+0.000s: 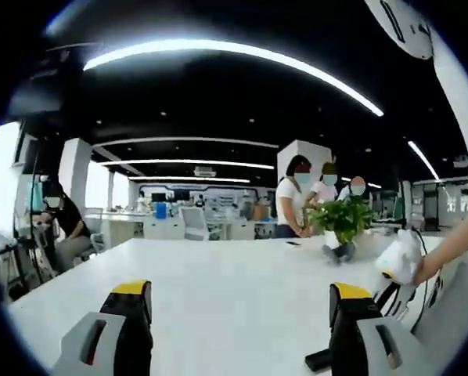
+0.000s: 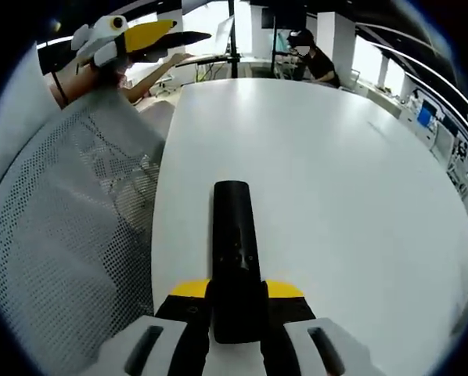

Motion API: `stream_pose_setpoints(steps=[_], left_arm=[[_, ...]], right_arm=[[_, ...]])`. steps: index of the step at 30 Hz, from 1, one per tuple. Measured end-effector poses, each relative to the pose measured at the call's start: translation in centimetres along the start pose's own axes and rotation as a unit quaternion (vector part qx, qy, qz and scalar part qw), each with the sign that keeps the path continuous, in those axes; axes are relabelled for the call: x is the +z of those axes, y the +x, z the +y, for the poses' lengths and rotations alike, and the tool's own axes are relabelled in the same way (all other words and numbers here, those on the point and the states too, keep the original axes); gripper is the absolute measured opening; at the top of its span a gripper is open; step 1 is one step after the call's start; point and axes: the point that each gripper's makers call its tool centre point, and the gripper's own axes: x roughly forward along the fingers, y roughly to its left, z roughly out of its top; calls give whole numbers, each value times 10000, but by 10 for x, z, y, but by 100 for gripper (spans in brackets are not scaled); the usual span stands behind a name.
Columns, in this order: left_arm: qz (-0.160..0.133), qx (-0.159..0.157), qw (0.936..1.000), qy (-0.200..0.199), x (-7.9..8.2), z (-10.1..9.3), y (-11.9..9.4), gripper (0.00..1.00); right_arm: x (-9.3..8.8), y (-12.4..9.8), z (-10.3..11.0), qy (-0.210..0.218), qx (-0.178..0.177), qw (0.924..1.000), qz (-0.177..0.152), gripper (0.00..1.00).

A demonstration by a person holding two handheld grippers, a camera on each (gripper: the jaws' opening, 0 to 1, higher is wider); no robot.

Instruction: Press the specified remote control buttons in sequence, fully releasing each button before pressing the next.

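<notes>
A black remote control lies lengthwise between the jaws of my right gripper, which is shut on its near end; the far end points out over the white table. In the left gripper view, my left gripper hovers open above the table, with nothing between its yellow-tipped jaws. To its right a hand holds the right gripper, and the remote's dark end peeks out low beside the right jaw. The left gripper appears at the top left of the right gripper view.
A grey mesh chair back stands close on the left of the table's edge. A potted plant sits on the far side of the table. Several people stand behind it, and one person sits at the left.
</notes>
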Motion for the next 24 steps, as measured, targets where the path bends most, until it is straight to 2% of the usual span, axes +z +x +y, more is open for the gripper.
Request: stream_pose_setpoints(steps=[2, 3, 4, 5, 9, 12, 16, 20, 24], left_arm=[[163, 210, 9983, 528, -5, 8, 1, 98], [286, 272, 9983, 435, -8, 9, 0, 99], [207, 229, 9993, 226, -6, 7, 0, 100], [168, 227, 9994, 190, -5, 8, 1, 100], [142, 305, 9993, 146, -3, 12, -1, 100], [218, 340, 9989, 255, -6, 13, -1, 100], [365, 257, 9987, 255, -10, 9, 0, 98], [379, 244, 9986, 275, -10, 9, 0, 97], [432, 207, 9985, 276, -12, 7, 0, 96]], right_arm=[[0, 0, 0, 44, -19, 10000, -10, 22], [1, 0, 0, 57, -24, 10000, -14, 22], [1, 0, 0, 73, -29, 10000, -15, 22], [1, 0, 0, 82, -31, 10000, -20, 22], [1, 0, 0, 96, 13, 10000, 19, 21], [2, 0, -1, 91, 66, 9999, 103, 21], [2, 0, 0, 46, 132, 9996, 259, 21], [3, 0, -2, 88, 224, 9989, 411, 21], [2, 0, -8, -72, 194, 9981, 577, 21]])
